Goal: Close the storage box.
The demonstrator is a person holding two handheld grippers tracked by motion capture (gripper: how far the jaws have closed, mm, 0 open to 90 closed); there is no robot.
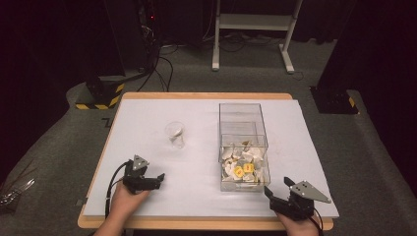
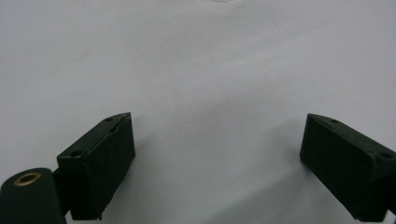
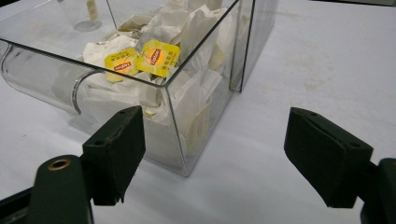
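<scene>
A: Where did things stand at that moment?

B: Both tools were released. The left gripper point(image 1: 156, 178) rested low on the white table point(image 1: 147, 113) with its jaws spread wide and nothing between them; its own view had bare tabletop ahead. The right gripper point(image 1: 277, 190) sat at the near right edge, jaws likewise apart and empty.

A: And the things to be handled?

B: The clear plastic box point(image 1: 243, 147) stood right of centre, its near half heaped with tea bags point(image 1: 236, 160), two with yellow tags point(image 3: 145, 58) on top. In the right gripper view the box's near corner was just ahead, close to the left jaw. A small clear glass point(image 1: 175, 133) stood upright left of the box, apart from it and seemingly empty.

A: So which step was it?

B: I judged it the start: nothing was grasped yet. The next move would call for the right gripper to rise over the box wall, come down onto one tea bag and pinch it singly, without dragging its neighbours or nudging the box.
</scene>
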